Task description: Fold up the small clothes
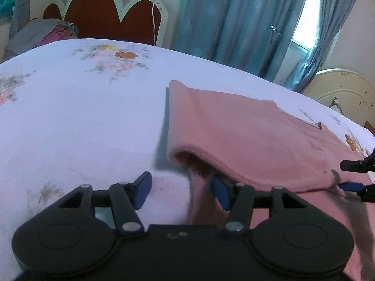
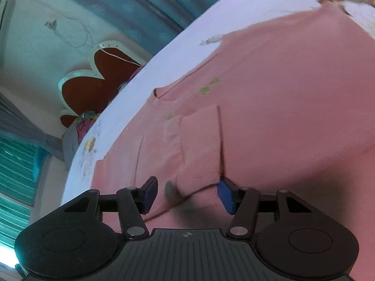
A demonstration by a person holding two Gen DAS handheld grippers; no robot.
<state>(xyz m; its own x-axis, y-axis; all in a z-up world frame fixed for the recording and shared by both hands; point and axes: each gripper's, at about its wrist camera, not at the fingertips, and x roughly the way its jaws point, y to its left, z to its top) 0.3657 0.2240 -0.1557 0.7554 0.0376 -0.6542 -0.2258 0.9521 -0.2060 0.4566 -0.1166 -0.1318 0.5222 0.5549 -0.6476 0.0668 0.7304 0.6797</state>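
Observation:
A pink knit garment (image 1: 246, 135) lies on the white flowered bed sheet (image 1: 82, 117), its near part folded over into a rolled edge. My left gripper (image 1: 182, 192) stands open at that edge. Its right pad (image 1: 221, 194) sits just under the fold and its left pad (image 1: 143, 189) is over bare sheet. My right gripper (image 1: 354, 175) shows at the right rim, at the garment's corner. In the right wrist view my right gripper (image 2: 187, 195) is open, with the ribbed sleeve cuff (image 2: 201, 147) of the pink garment (image 2: 281, 93) reaching down between its pads. The left pad is clear of the cuff.
A dark red scalloped headboard (image 1: 103, 16) and a pile of bedding (image 1: 44, 32) stand at the far end of the bed. Blue curtains (image 1: 234, 23) and a bright window hang behind. A cream footboard (image 1: 344, 89) rises at the right.

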